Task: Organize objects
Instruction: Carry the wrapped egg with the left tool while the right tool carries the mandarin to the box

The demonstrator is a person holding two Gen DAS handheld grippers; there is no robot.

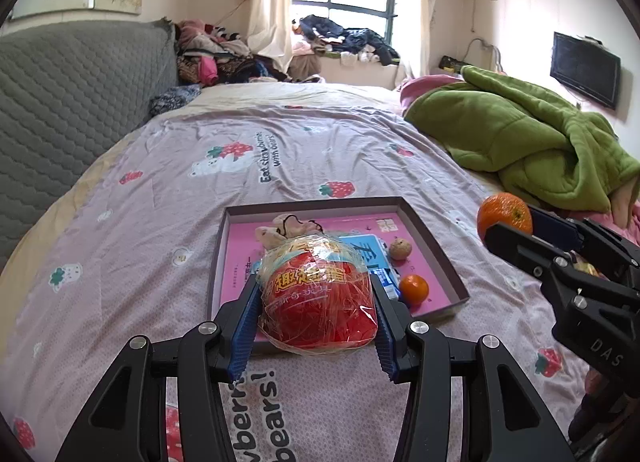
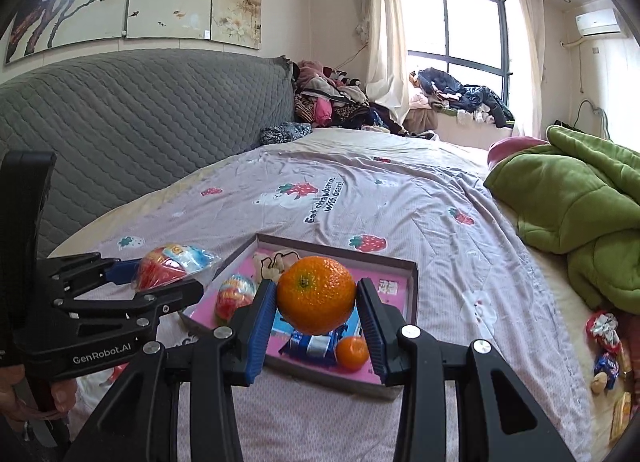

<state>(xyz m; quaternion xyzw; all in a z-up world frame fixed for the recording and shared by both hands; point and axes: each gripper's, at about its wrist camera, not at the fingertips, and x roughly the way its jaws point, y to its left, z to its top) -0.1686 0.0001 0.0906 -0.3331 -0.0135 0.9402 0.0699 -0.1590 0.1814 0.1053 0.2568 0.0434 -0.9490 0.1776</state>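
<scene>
My left gripper (image 1: 316,314) is shut on a red plastic-wrapped toy egg (image 1: 318,298), held just above the near edge of a shallow box with a pink floor (image 1: 436,246). My right gripper (image 2: 316,302) is shut on a large orange (image 2: 316,294), held above the same box (image 2: 412,282). The box holds a small orange (image 1: 414,288), a second wrapped egg (image 2: 234,296), a blue packet (image 2: 316,344), a small plush toy (image 1: 280,232) and a brown nut (image 1: 400,249). The right gripper with its orange (image 1: 504,214) shows at the right of the left wrist view.
The box lies on a bed with a strawberry-print sheet (image 1: 280,150). A green blanket (image 1: 520,134) is bunched at the right. Several loose snacks (image 2: 606,346) lie at the bed's right edge. A grey padded headboard (image 1: 72,102) is at the left.
</scene>
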